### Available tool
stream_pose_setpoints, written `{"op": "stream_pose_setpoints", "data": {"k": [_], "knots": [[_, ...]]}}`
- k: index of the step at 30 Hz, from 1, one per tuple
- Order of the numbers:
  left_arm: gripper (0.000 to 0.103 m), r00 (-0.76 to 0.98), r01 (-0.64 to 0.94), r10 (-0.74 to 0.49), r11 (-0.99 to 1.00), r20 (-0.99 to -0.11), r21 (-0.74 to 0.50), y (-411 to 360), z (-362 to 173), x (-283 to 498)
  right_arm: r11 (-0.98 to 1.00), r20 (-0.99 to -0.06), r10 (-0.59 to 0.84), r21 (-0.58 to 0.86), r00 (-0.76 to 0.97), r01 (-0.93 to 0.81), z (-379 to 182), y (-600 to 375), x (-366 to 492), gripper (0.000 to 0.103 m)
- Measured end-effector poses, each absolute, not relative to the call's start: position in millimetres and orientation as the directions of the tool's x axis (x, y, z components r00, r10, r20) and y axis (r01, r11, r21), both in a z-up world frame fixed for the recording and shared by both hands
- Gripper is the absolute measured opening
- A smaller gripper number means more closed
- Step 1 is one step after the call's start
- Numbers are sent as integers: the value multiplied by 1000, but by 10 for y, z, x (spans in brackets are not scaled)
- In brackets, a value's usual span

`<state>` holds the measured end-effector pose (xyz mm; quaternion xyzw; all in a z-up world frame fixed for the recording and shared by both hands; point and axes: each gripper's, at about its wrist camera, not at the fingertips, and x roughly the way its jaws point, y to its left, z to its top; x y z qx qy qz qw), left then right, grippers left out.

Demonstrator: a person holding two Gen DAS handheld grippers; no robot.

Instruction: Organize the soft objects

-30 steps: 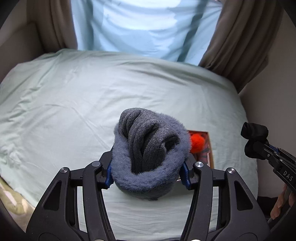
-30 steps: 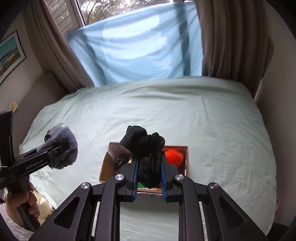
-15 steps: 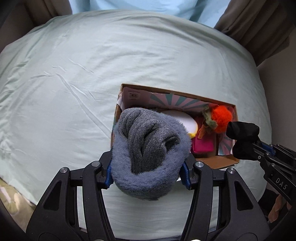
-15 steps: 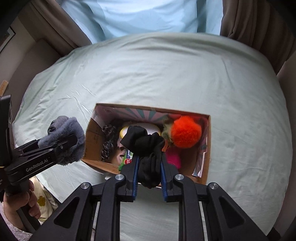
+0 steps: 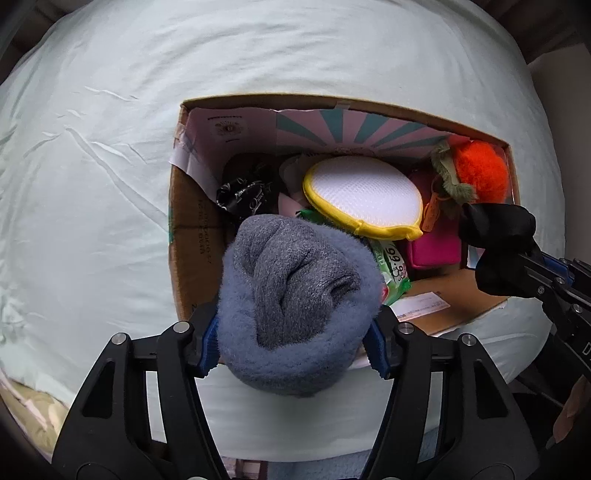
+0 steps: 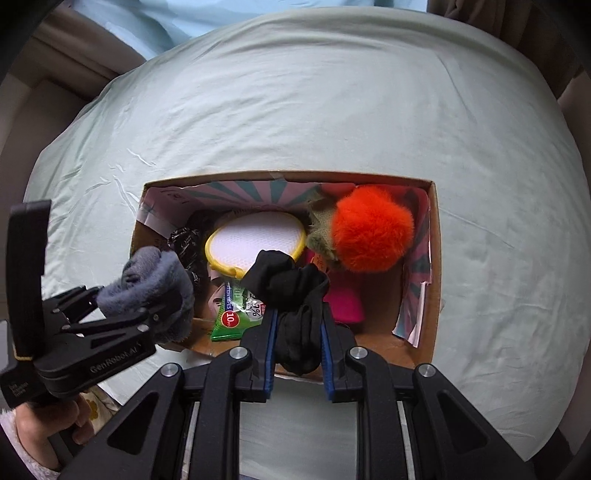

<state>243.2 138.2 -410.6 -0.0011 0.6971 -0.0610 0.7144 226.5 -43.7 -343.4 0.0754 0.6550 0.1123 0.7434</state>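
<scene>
Grey fuzzy sock roll: between left gripper fingers, which are opening, above cardboard box.
Black sock bundle: clamped by right gripper fingers over the box.

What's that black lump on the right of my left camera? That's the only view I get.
Observer: A black sock. The right tongs clamp its middle, so both ends stick out.
Operator: What number is on the green pack?
Observer: A red circle on it says 10.
Operator: What's past the bed?
Observer: A light blue cloth hangs there.
</scene>
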Motion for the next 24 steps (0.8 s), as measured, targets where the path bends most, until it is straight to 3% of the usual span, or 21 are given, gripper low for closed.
{"op": "stream_pose_setpoints", "data": {"k": [2, 3, 4, 6, 8, 12, 24], "knots": [[78, 28, 98, -90, 991, -996, -87, 1361, -4117, 2432, 955, -952, 295, 291, 79, -61, -3508, -435, 2303, 19], [84, 32, 104, -90, 991, -995, -86, 1353, -4117, 2434, 951, -950, 307, 303, 61, -60, -3544, -423, 2319, 25], [100, 33, 114, -97, 989, -995, -92, 1344, -4112, 2425, 945, -945, 323, 320, 43, -60, -3576, -417, 2333, 31], [103, 35, 135, -104, 986, -994, -98, 1330, -4096, 2396, 934, -935, 354, 353, 10, -47, -3637, -420, 2353, 74], [103, 17, 153, -75, 986, -997, -71, 1306, -4122, 2362, 933, -933, 359, 358, 18, -23, -3638, -453, 2352, 94], [103, 14, 159, -83, 984, -996, -80, 1312, -4093, 2276, 965, -963, 262, 261, 67, -22, -3537, -519, 2309, 95], [103, 143, 157, -93, 985, -985, -70, 1342, -3435, 2118, 967, -955, 250, 255, 161, 11, -3158, -678, 2084, 95]]}}
